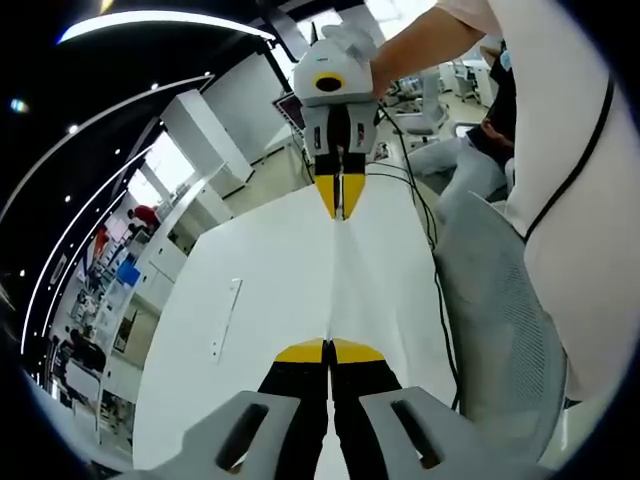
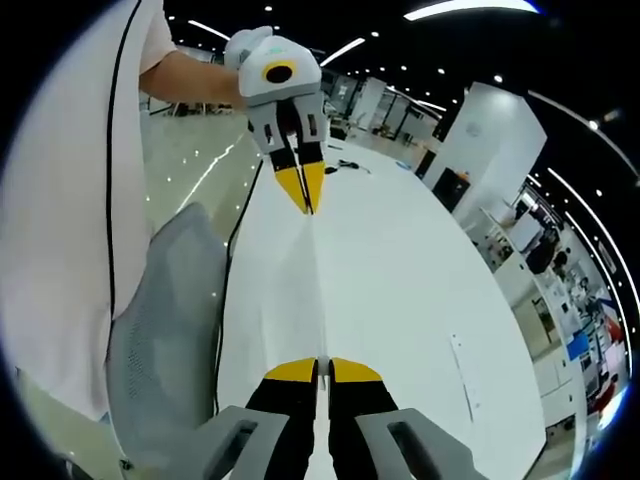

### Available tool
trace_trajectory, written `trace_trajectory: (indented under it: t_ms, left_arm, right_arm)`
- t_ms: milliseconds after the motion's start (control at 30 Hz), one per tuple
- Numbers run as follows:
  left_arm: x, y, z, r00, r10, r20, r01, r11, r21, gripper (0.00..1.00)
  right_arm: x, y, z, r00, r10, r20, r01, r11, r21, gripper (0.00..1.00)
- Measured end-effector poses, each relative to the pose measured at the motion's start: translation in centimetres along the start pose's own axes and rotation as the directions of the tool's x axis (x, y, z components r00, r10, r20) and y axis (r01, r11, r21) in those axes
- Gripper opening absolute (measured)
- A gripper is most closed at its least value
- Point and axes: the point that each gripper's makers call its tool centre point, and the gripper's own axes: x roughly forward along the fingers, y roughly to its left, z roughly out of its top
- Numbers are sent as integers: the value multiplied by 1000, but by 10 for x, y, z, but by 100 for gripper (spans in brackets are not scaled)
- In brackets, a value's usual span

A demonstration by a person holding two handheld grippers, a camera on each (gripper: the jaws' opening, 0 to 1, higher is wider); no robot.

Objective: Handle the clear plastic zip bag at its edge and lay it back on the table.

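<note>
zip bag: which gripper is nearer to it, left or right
Neither, both touch it. The left gripper is shut on one edge of the clear zip bag, and the right gripper is shut on the opposite edge, with the bag stretched between them.

light: bright, even, from ceiling strip lights (image 1: 160,20) | desk (image 1: 270,300): near washed-out white, faint shadows | focus: sharp centre | edges: strong fisheye bending, slight blur
</note>
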Motion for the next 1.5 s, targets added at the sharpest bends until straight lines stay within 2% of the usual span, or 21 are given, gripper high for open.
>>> trace_trajectory:
  t_ms: [600, 767, 1500]
  left_arm:
    - [-1, 3, 7, 1000, 7, 14, -8, 1000, 11, 0]
    - [-1, 3, 8, 1000, 10, 18, -10, 1000, 13, 0]
    - [0, 2, 7, 1000, 5, 18, -6, 1000, 21, 0]
  right_arm:
    - [4, 1, -8, 1000, 20, 2, -20, 998, 62, 0]
    - [4, 2, -7, 1000, 23, 7, -23, 997, 74, 4]
    - [-3, 1, 47, 992, 37, 121, -47, 996, 77, 6]
